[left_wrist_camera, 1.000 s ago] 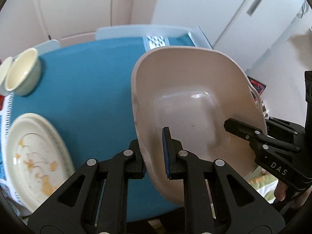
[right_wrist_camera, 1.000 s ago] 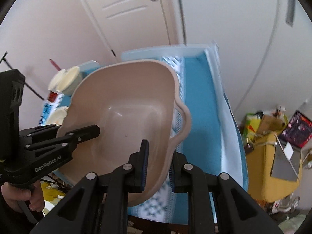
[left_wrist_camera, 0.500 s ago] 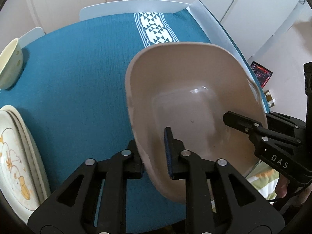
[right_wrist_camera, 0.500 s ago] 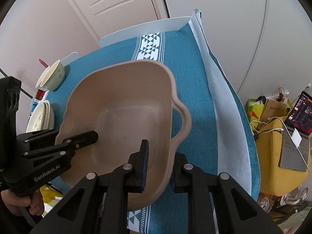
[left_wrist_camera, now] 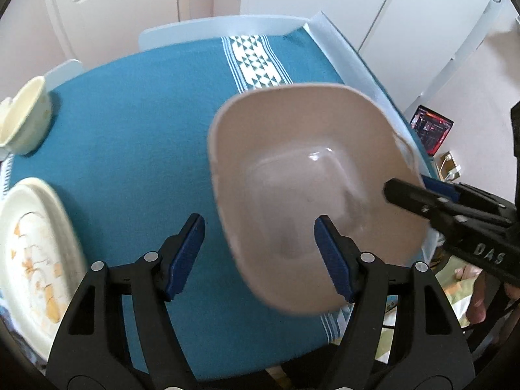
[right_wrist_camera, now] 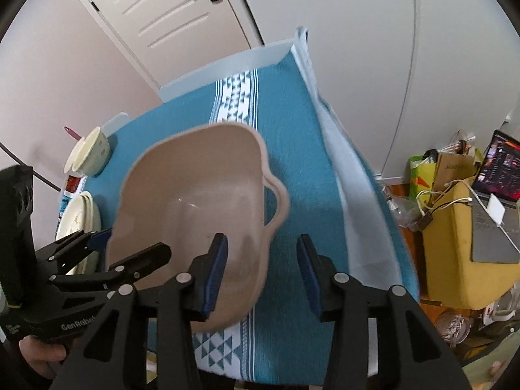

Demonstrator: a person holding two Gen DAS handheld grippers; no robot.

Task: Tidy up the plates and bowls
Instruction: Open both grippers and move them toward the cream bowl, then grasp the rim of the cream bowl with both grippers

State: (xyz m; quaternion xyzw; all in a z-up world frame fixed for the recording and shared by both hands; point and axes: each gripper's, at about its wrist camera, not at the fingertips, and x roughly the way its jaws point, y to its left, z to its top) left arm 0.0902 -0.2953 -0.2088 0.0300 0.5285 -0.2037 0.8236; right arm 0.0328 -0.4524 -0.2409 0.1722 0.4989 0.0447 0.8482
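Observation:
A large beige plastic basin [left_wrist_camera: 302, 175] with side handles rests on the teal tablecloth [left_wrist_camera: 136, 123] near the table's front right; it also shows in the right wrist view [right_wrist_camera: 195, 201]. My left gripper [left_wrist_camera: 260, 256] is open, its jaws spread on either side of the basin's near left rim. My right gripper [right_wrist_camera: 260, 273] is open at the basin's right rim, beside its handle. A cream plate with orange pattern [left_wrist_camera: 29, 250] lies at the left. A cream bowl [left_wrist_camera: 26, 123] stands at the far left.
The table's white right edge [right_wrist_camera: 344, 169] drops to the floor. A yellow box [right_wrist_camera: 461, 243] with a laptop and cables stands right of the table. A white door is behind the table. Stacked plates [right_wrist_camera: 79, 217] lie at the left edge.
Both grippers were shut on the basin's rim and carried it down toward the table. Now both have opened and let go, and the basin sits on the cloth.

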